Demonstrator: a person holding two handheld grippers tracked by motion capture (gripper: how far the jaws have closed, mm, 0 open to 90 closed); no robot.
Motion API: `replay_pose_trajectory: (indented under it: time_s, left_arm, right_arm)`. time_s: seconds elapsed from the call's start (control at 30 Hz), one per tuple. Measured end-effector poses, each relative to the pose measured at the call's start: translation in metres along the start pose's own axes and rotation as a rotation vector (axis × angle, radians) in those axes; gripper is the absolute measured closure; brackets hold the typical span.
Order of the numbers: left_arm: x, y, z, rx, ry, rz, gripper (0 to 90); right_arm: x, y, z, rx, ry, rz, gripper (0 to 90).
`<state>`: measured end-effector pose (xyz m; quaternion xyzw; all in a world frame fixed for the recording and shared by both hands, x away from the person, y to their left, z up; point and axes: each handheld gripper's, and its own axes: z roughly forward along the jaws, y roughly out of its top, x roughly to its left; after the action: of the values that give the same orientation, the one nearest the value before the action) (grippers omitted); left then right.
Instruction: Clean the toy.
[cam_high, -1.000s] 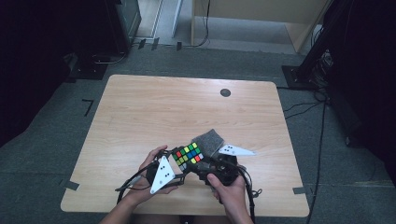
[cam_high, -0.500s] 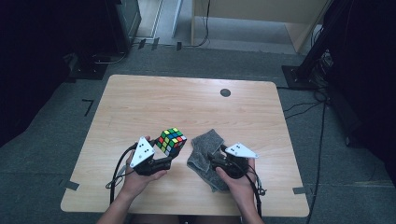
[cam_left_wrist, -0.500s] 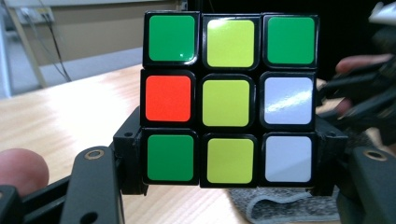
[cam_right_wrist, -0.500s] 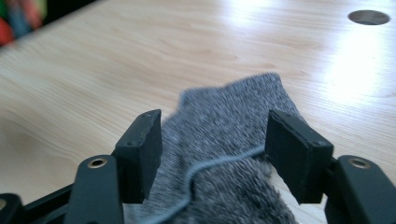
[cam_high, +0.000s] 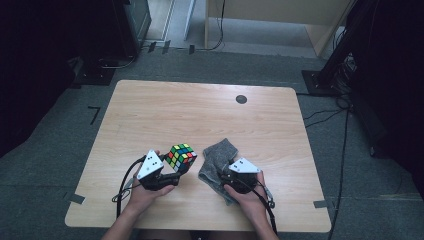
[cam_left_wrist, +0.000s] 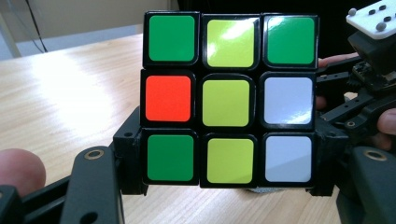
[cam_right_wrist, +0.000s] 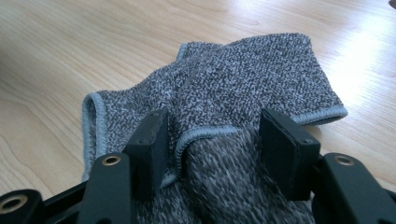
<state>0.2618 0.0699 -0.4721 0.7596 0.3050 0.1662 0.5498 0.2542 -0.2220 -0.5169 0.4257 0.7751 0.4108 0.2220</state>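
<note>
On the near half of the pale wooden table (cam_high: 165, 115): a cloth and a cube, each at a gripper.
Right of centre lies the crumpled grey knitted cloth (cam_high: 216, 159); the right gripper (cam_right_wrist: 212, 144) has just been closing, jaws straddling a fold, not visibly pinching. Left, the left gripper (cam_left_wrist: 229, 161) clamps the multicoloured puzzle cube (cam_high: 181, 157), held above the wood.

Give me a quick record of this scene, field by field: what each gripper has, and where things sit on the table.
left gripper: clamped on the puzzle cube, held above the table
right gripper: jaws have just been closing, either side of a fold of the grey cloth; no firm pinch visible
grey cloth: crumpled on the table, right of the cube
cube face toward left gripper camera: yellow centre
</note>
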Motion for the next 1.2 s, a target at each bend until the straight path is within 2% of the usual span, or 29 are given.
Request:
replay_pose_trajectory:
  time_s: [0.17, 0.3, 0.47, 0.57, 0.63, 0.67, 0.73, 0.77, 0.8, 0.87, 0.9, 0.93, 1.03, 1.1, 1.2]
  left_arm:
    - [-0.002, -0.002, 0.001, 0.009, -0.002, -0.008, 33.8]
    - [-0.005, 0.000, -0.001, -0.005, -0.013, -0.001, 33.8]
    - [-0.003, 0.001, -0.001, 0.004, 0.005, -0.011, 33.9]
    - [-0.003, 0.000, 0.000, 0.012, 0.034, -0.013, 33.9]
    - [-0.002, 0.001, 0.000, 0.004, 0.029, -0.018, 33.9]
    - [-0.001, 0.001, -0.001, -0.003, 0.023, -0.024, 34.0]
    - [-0.002, 0.002, -0.002, -0.016, 0.011, -0.005, 34.2]
    - [-0.003, 0.002, -0.002, -0.019, 0.002, 0.000, 34.2]
    - [-0.003, 0.003, -0.002, -0.021, -0.007, 0.003, 34.2]
    - [-0.003, 0.003, -0.001, -0.020, -0.011, 0.009, 34.2]
    - [-0.004, 0.003, 0.000, -0.011, -0.010, 0.018, 34.2]
    - [-0.004, 0.003, 0.001, 0.001, -0.002, 0.031, 34.2]
    - [-0.004, 0.001, 0.005, 0.019, 0.010, 0.040, 34.1]
    - [-0.003, 0.001, 0.009, 0.045, 0.004, 0.027, 34.1]
    - [-0.005, 0.001, 0.013, 0.089, 0.012, 0.046, 34.0]
  right_arm:
    - [0.001, -0.001, 0.002, 0.023, 0.005, -0.012, 46.1]
    - [0.004, -0.001, 0.005, 0.083, 0.023, -0.044, 46.6]
    - [0.004, -0.002, 0.006, 0.092, 0.043, -0.042, 49.7]
    - [0.002, -0.001, 0.006, 0.095, 0.053, -0.026, 49.5]
    - [0.003, -0.002, 0.006, 0.094, 0.048, -0.032, 49.6]
    - [0.003, -0.002, 0.006, 0.094, 0.046, -0.035, 51.3]
    - [0.005, -0.002, 0.004, 0.090, 0.059, -0.030, 64.0]
    - [0.007, -0.003, 0.003, 0.086, 0.041, -0.042, 73.2]
    - [0.010, -0.004, 0.001, 0.085, 0.020, -0.055, 77.7]
    - [0.018, -0.005, -0.001, 0.078, -0.037, -0.098, 81.9]
    - [0.020, -0.005, -0.001, 0.077, -0.049, -0.106, 82.8]
    - [0.020, -0.005, -0.003, 0.070, -0.051, -0.101, 83.3]
    - [0.015, -0.001, -0.013, 0.016, -0.045, -0.047, 83.5]
    - [0.012, 0.006, -0.023, -0.035, -0.039, -0.024, 83.4]
    - [0.013, 0.022, -0.042, -0.130, 0.000, -0.014, 83.2]
